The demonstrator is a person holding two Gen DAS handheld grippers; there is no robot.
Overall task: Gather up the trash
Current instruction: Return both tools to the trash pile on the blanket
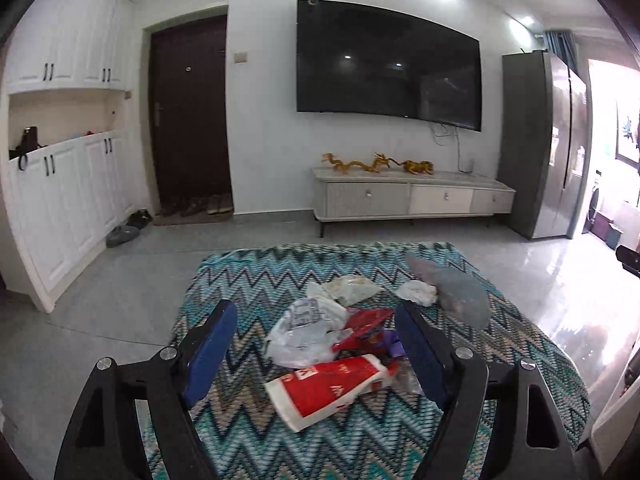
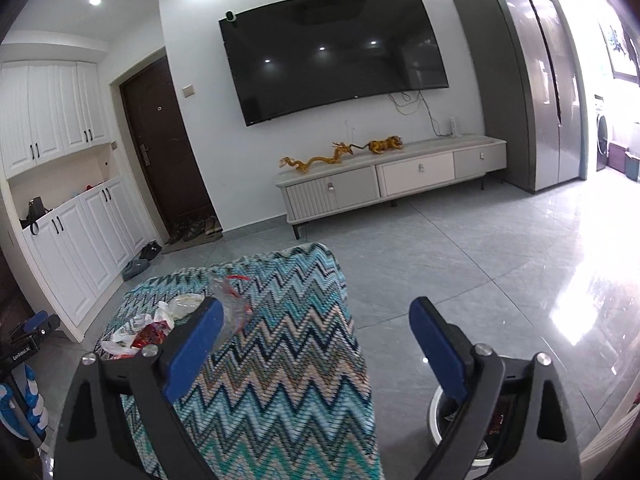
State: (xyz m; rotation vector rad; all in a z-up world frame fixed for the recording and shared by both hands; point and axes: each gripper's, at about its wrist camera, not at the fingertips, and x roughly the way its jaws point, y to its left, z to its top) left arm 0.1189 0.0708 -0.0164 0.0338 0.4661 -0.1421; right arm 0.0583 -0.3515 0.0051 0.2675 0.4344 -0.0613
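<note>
A low table under a zigzag cloth carries a heap of trash. In the left wrist view my left gripper is open just above the heap, and its blue pads stand either side of a red and white paper cup lying on its side. Beyond the cup lie a printed clear bag, a red wrapper, a crumpled white tissue and a greyish plastic bag. My right gripper is open and empty over the table's right edge, with the trash heap off to its left.
A round white-rimmed bin stands on the tiled floor right of the table, mostly hidden behind my right finger. A TV stand and a tall grey fridge line the far wall. White cabinets and shoes are at the left.
</note>
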